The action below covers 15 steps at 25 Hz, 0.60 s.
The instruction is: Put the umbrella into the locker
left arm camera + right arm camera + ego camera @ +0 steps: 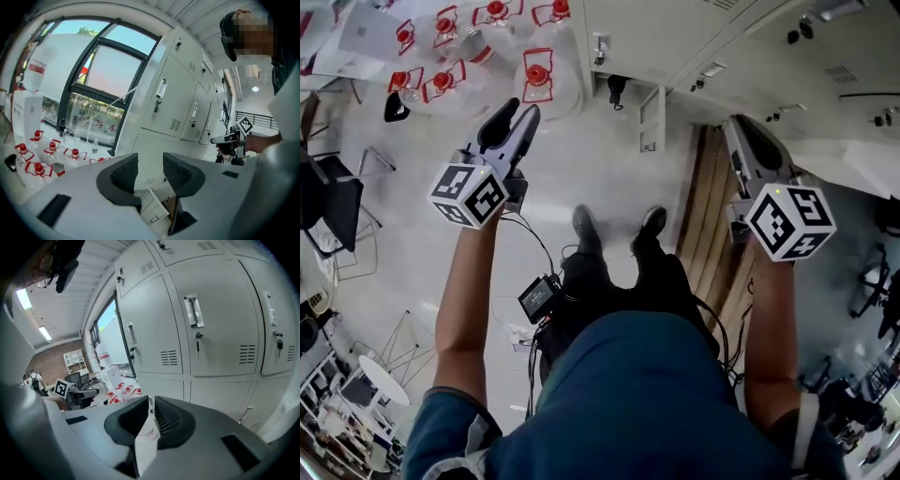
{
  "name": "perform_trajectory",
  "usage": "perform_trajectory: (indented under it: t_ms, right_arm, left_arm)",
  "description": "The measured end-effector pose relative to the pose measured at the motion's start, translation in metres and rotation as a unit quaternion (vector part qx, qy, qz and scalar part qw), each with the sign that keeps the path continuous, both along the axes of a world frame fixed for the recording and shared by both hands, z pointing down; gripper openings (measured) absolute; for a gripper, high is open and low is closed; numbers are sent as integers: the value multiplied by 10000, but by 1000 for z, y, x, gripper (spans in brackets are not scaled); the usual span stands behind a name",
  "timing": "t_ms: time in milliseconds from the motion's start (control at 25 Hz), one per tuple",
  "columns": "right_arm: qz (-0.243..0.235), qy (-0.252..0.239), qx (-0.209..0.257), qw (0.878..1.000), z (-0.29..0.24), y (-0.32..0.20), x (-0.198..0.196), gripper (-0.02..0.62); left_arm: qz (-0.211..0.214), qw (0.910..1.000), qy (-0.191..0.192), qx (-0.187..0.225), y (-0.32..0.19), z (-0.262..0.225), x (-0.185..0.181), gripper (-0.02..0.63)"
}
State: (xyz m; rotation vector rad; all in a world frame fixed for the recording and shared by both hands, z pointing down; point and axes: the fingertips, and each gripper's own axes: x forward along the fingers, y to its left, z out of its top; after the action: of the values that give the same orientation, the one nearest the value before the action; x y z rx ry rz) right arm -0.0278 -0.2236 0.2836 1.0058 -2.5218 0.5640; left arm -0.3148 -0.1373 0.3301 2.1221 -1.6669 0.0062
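A: Grippers?
B: My left gripper [150, 171] is spread, empty. My right gripper [150, 414] is pressed together, empty.
A: Umbrella?
B: Can't tell where. Lockers [154, 329] straight ahead, one low door [153, 207] open.

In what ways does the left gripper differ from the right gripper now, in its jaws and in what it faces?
The left gripper has its jaws clearly apart, with nothing between them; the right gripper has its jaws together at the tips. The left gripper looks over an open low locker door, while the right gripper faces closed locker doors. Each carries a cube with square markers.
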Motion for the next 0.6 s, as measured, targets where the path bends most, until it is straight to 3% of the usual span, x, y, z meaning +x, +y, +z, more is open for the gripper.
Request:
perform_trajectory:
  t_ms: [320, 600]
  right_arm:
    - [-230, -160, 386, 9989, -90, 47, 5, 49]
    - [-420, -244, 744, 9960, -155, 90, 16, 38]
  left_arm:
    - [19, 9955, -774, 548, 47, -112, 1, 163]
    - [-84, 9884, -1222, 898, 85, -185, 10, 135]
